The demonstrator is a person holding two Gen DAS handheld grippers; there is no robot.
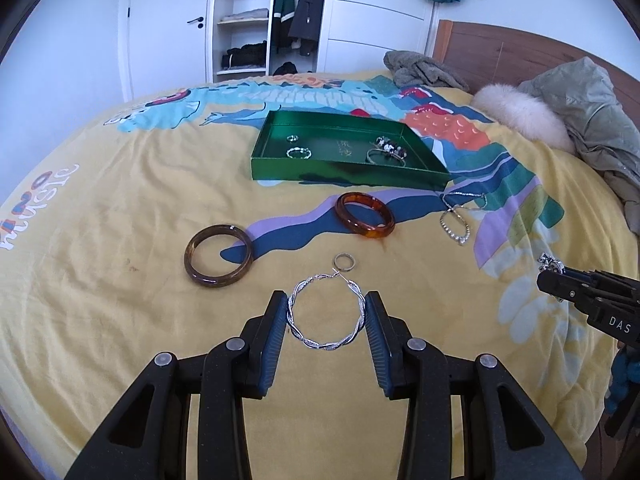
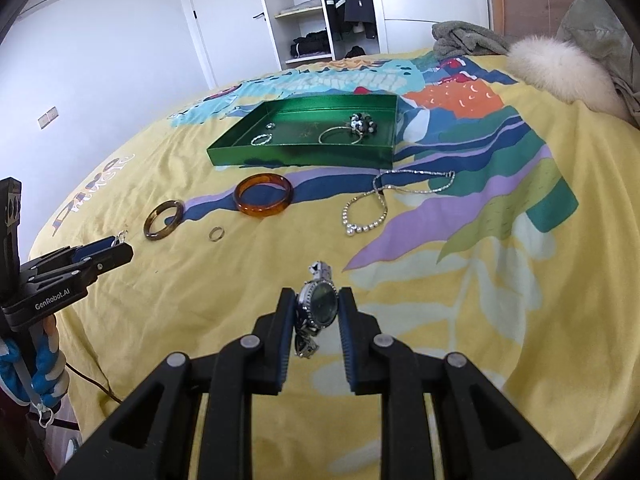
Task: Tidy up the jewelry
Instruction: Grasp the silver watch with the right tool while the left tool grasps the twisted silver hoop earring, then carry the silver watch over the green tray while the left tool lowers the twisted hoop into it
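My left gripper is shut on a twisted silver hoop, held by its two sides above the yellow bedspread. My right gripper is shut on a silver watch with a dark dial; its strap hangs down. A green tray lies farther back and holds rings, a silver bangle and a beaded piece. On the bedspread lie a brown bangle, an amber bangle, a small ring and a silver necklace.
The right gripper shows at the right edge of the left wrist view, the left gripper at the left edge of the right wrist view. A grey blanket, a fur trim and a jacket lie by the headboard. A wardrobe stands behind.
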